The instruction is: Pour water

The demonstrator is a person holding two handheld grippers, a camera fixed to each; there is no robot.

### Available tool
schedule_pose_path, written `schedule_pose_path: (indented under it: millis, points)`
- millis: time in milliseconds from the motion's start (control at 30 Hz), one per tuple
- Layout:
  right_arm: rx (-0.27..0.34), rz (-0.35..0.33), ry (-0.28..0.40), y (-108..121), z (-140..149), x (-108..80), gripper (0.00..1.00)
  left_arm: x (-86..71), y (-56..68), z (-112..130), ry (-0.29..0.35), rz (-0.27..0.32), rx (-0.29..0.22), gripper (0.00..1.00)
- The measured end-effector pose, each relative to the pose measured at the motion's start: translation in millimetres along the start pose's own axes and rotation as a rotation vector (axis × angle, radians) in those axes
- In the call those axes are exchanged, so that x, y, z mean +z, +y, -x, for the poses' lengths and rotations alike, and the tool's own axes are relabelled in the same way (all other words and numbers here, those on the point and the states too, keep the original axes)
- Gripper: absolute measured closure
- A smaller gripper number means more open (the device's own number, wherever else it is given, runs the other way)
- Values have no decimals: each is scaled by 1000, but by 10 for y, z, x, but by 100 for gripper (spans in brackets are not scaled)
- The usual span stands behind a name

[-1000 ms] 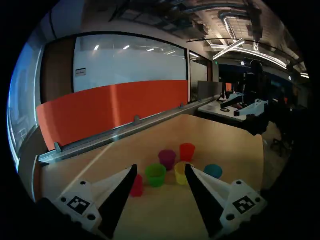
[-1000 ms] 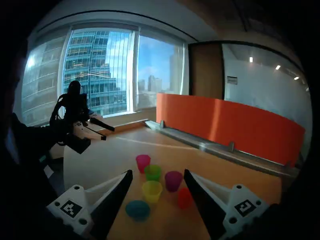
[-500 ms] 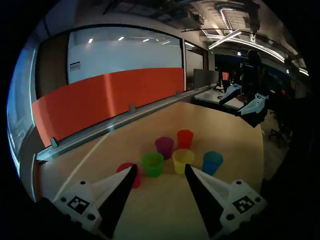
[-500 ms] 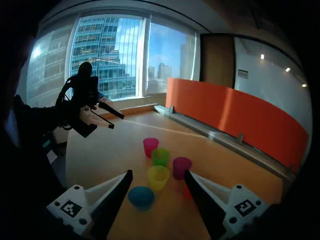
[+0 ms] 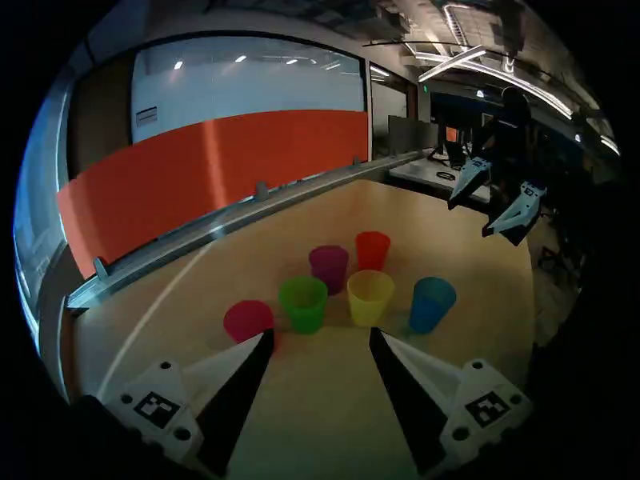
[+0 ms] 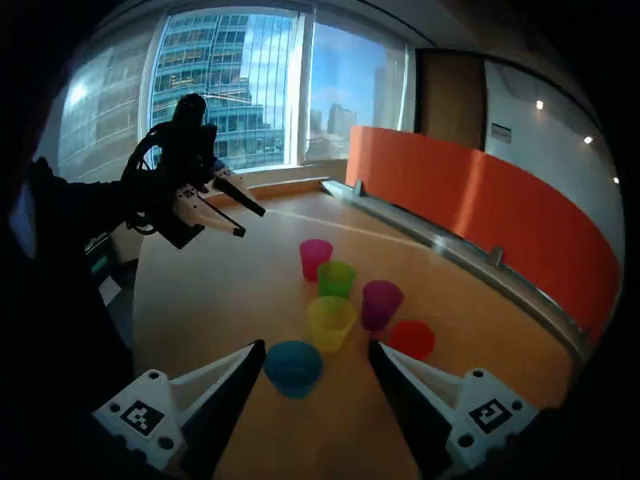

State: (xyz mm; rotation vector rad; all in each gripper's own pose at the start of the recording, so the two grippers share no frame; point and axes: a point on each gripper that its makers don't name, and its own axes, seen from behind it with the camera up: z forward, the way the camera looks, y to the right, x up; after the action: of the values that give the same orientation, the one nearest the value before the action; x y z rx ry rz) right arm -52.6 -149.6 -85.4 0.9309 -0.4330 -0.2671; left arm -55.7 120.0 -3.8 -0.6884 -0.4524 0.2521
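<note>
Wooden table [image 5: 320,416]: blue cup [image 6: 293,368], likely light and flimsy, sits just beyond the wide-open, empty jaws of the right gripper [image 6: 316,346]; pinch mid-wall gently.

Wooden table [image 6: 208,288], orange partition [image 5: 216,168], tall city-view windows [image 6: 232,88], ceiling strip lights [image 5: 452,64]

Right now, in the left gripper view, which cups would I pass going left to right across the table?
Pink cup → green cup → purple cup → yellow cup → blue cup. The orange-red cup stands behind the yellow one, so I leave it out.
</note>
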Motion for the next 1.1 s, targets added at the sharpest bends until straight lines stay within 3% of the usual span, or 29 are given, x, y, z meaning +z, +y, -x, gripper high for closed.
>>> schedule_pose_path:
  millis: [433,1100]
  points:
    - [-17,-36,-57,-86,350,203,1,223,-28,212,-34,1,-19,12]
    - [-32,-79,-138,-204,872,633,1,742,19,435,-80,25,-7,12]
